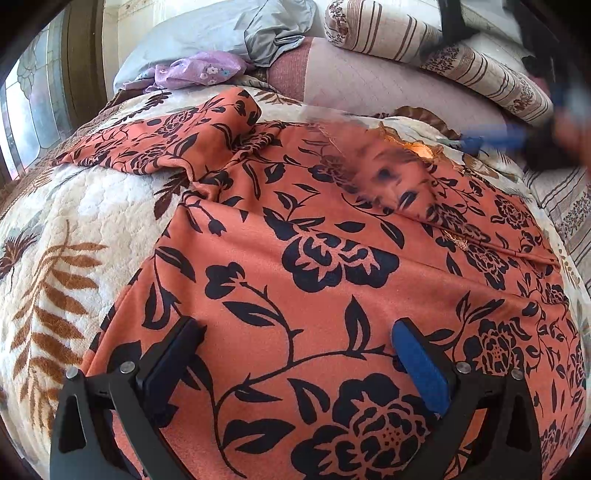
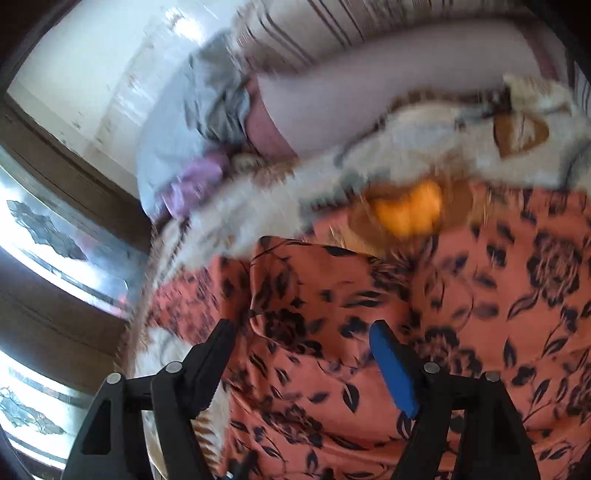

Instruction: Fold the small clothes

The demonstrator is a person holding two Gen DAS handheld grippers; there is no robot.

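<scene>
Two grippers hang over one orange garment [image 1: 325,258] printed with black flowers, which lies spread across a cream blanket [image 1: 74,229] with brown leaf patterns on a bed.

The left gripper [image 1: 295,332] points forward and down over the near, flat part of the garment, its black finger and its blue-padded finger set wide apart with bare cloth showing between them. It grips nothing; whether the fingertips touch the fabric cannot be told from this angle.

The right gripper [image 2: 303,332] is tilted, so that the room leans in its own view, and it points across the garment [image 2: 461,314] toward the far edge of the blanket [image 2: 424,147]. Its jaws also stand apart, somewhat less widely than the left pair. A raised fold of the orange cloth sits between and just beyond the fingers; the picture is smeared, so it is probably not pinched, but that is uncertain. In the left wrist view the right gripper [image 1: 491,140] shows as a blurred blue and black shape at the upper right, above the garment's neckline.

One sleeve of the garment lies rumpled toward the left. Beyond it rest a lilac cloth [image 1: 199,70], a grey pillow [image 1: 221,33] and striped bolsters [image 1: 443,55].
</scene>
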